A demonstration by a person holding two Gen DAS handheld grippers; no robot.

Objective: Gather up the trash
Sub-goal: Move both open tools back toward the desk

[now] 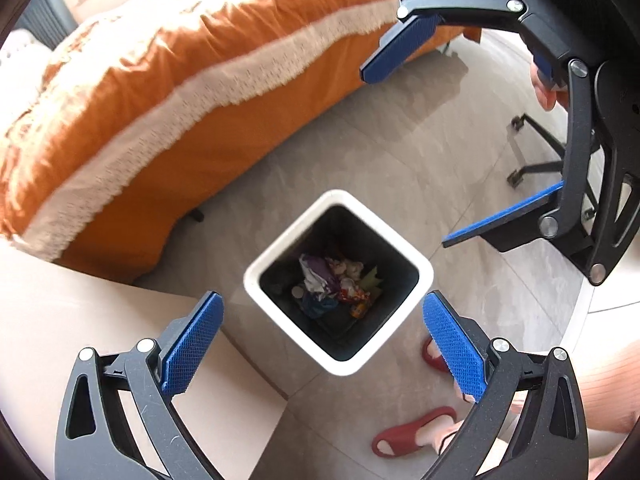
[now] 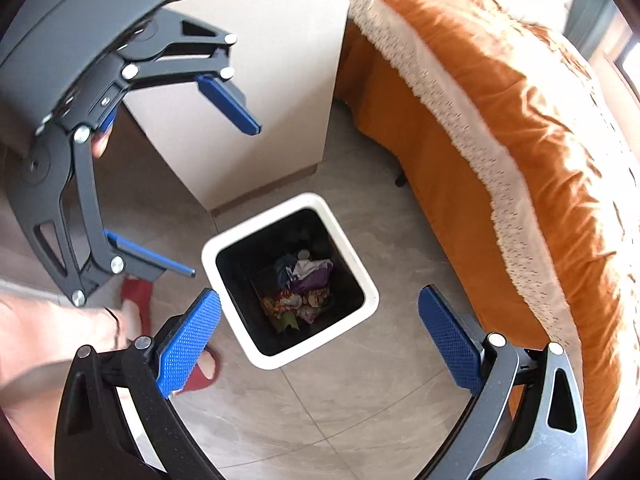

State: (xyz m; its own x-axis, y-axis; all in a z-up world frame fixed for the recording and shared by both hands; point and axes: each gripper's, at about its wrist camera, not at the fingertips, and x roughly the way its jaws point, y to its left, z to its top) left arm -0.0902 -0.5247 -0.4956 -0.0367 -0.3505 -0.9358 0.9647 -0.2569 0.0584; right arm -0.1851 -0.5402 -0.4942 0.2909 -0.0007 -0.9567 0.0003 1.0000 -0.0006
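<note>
- The square white-rimmed trash bin with a dark inside [image 1: 404, 254] sits on the grey tiled floor [image 1: 420, 152], right under both my grippers.
- Down at the bottom there's a heap of crumpled wrappers and paper scraps [image 1: 340, 286]: purple, white, some red-orange, a green bit. Same heap from the right wrist view [image 2: 298, 288].
- So I'd say a fair bit of collecting is done. The bin looks well under half full.
- My left gripper [image 1: 322, 346] is spread wide with nothing between its blue textured pads [image 1: 192, 346].
- The right gripper [image 2: 320, 340] is likewise wide apart and empty. It also shows in the left view, upper right [image 1: 460, 140].
- No loose trash on the floor that I can see in either view, so what's left is probably elsewhere, or we're near done. Can't tell from here.
- Around it: a bed with an orange cover and a cream lace band [image 1: 160, 92] close on one side, a pale cabinet [image 2: 256, 92] close on the other, the bin between the two.
- The person's feet in red slippers [image 1: 412, 434] stand just beside the bin.
- Black wheeled chair legs [image 1: 536, 168] sit further out. Tight spot, but nothing covers the bin mouth.
</note>
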